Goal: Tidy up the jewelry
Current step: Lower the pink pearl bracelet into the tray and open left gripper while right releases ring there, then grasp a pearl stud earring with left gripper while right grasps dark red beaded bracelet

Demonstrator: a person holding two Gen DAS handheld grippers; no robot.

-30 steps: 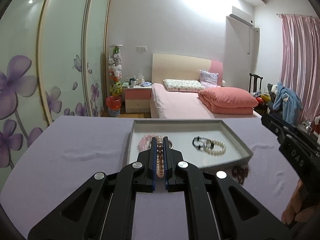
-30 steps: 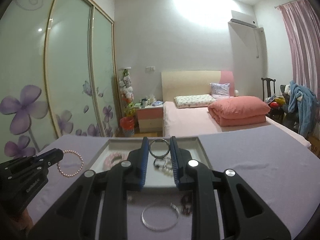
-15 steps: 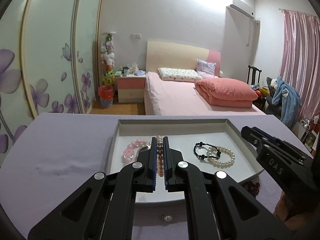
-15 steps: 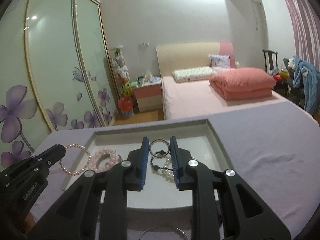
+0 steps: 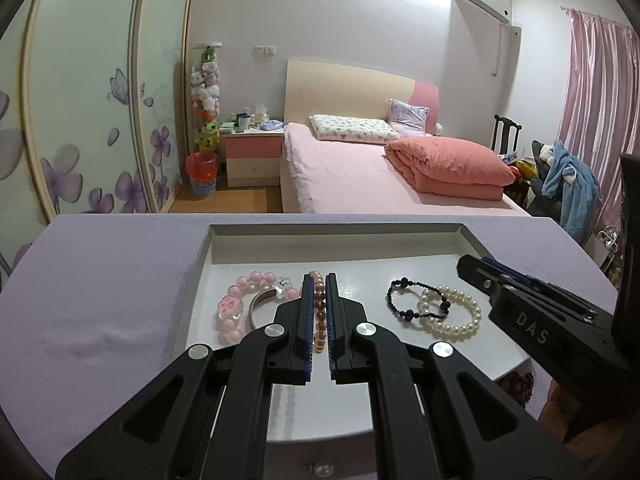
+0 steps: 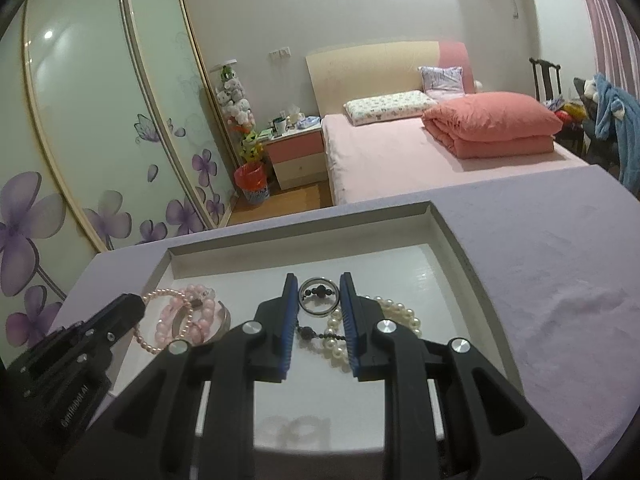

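Observation:
A white tray [image 5: 336, 229] lies on the lilac cloth. My left gripper [image 5: 319, 278] is shut on a pink pearl bracelet [image 5: 319, 312], held just above the tray's left half, over a chunky pink bead bracelet [image 5: 236, 304] and a silver cuff [image 5: 258, 306]. My right gripper [image 6: 319, 281] is shut on a silver ring bangle [image 6: 319, 313], above a black bead bracelet [image 6: 308, 332] and a white pearl bracelet [image 6: 396, 309] on the tray's right half. In the right wrist view, the left gripper [image 6: 132, 305] enters from the lower left with its pearl loop [image 6: 141, 338] hanging.
A dark red bead bracelet [image 5: 520, 386] lies on the cloth off the tray's near right corner. A small stud [image 5: 321, 469] sits on the cloth by the tray's near edge. Beyond the table are a pink bed [image 5: 360, 172] and flowered wardrobe doors [image 6: 100, 120].
Both grippers have moved forward and down, from the cloth in front of the tray to over its floor. Each keeps its hold, the left on the pearl bracelet and the right on the ring.

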